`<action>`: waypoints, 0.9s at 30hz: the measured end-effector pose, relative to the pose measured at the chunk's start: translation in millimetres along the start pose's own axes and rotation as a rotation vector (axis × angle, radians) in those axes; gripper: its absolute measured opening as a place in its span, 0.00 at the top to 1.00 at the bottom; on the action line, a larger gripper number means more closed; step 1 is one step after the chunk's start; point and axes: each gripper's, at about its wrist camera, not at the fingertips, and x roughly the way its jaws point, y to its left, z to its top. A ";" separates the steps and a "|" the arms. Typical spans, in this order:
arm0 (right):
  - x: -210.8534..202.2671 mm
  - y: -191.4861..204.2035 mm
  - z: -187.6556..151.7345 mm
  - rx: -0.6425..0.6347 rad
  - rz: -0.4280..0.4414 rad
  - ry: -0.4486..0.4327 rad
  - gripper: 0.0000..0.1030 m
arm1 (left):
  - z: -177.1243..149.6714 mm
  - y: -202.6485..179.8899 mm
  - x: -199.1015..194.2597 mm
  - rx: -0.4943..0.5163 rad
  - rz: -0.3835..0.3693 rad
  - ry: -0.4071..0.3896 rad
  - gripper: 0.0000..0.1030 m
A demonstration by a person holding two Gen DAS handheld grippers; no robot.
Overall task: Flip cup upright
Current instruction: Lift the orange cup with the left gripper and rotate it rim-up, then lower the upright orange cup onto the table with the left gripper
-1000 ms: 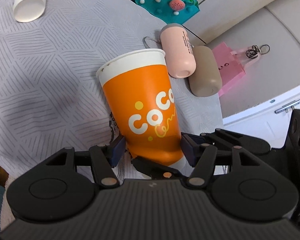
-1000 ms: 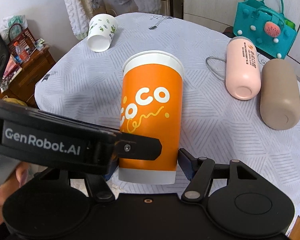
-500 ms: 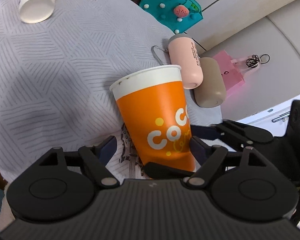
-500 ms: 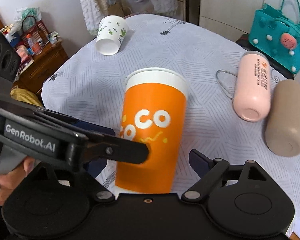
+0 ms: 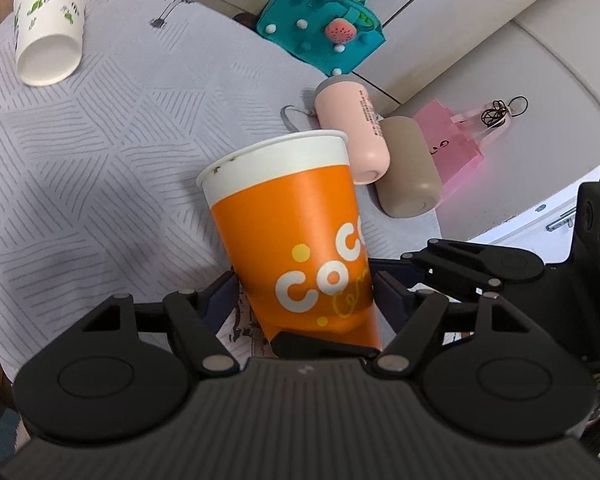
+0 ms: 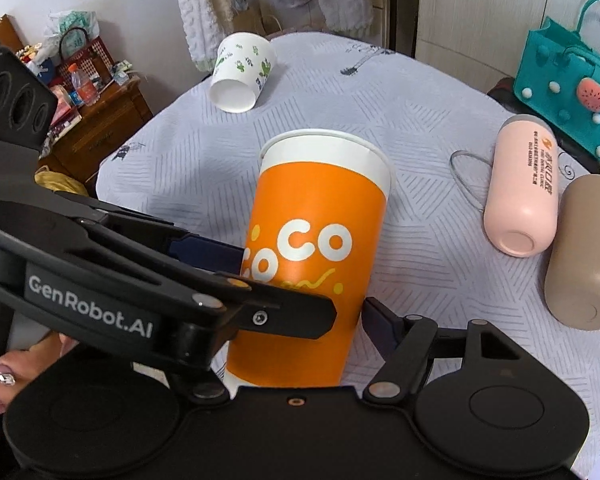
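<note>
An orange paper cup (image 5: 300,236) with a white rim and "CoCo" lettering stands mouth up on the grey patterned tablecloth, leaning slightly; it also shows in the right wrist view (image 6: 312,256). My left gripper (image 5: 304,292) is open, its fingers either side of the cup's lower part with a gap on the left. My right gripper (image 6: 300,320) is open around the cup's base; its left finger is hidden behind the left gripper's body (image 6: 100,280), which crosses in front.
A white cup with green prints (image 5: 48,28) lies on its side at the far left. A pink bottle (image 5: 352,128) and a tan bottle (image 5: 408,164) lie at the right by the table edge. A teal bag (image 5: 320,28) and a pink bag (image 5: 452,140) sit beyond.
The orange cup has come more upright. Both grippers' jaws have widened off the cup and both grippers have drawn back a little.
</note>
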 end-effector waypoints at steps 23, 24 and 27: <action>-1.7 49.7 -80.4 -0.050 -0.245 -0.733 0.30 | -49.2 -35.7 -39.4 0.561 0.133 -0.437 0.30; -1.1 47.8 -82.9 -0.040 -0.239 -0.742 0.30 | -49.1 -33.6 -38.3 0.567 0.130 -0.440 0.30; 4.3 45.1 -85.2 0.003 -0.212 -0.745 0.30 | -48.2 -30.5 -32.0 0.577 0.134 -0.429 0.30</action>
